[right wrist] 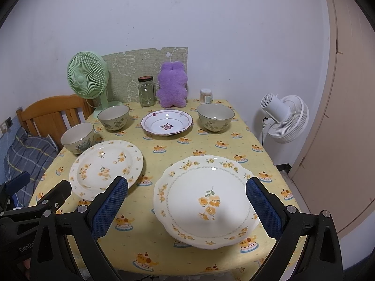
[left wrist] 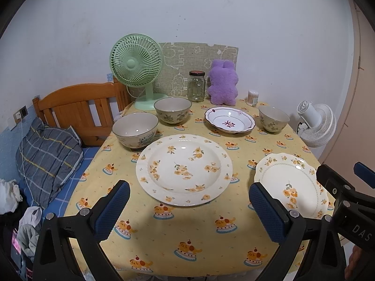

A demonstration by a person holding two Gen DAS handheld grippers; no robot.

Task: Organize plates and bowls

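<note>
step: start, nothing stacked | left gripper (left wrist: 188, 207) spread, empty | right gripper (right wrist: 187, 202) spread, empty | next: pinch scalloped plate (right wrist: 206, 201) rim

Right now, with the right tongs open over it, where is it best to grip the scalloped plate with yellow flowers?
Probably at the near rim of the scalloped plate, coming low from the table's front edge. It lies flat on the tablecloth, so only its thin wavy edge offers a hold; the right tongs already face that side, open.
</note>
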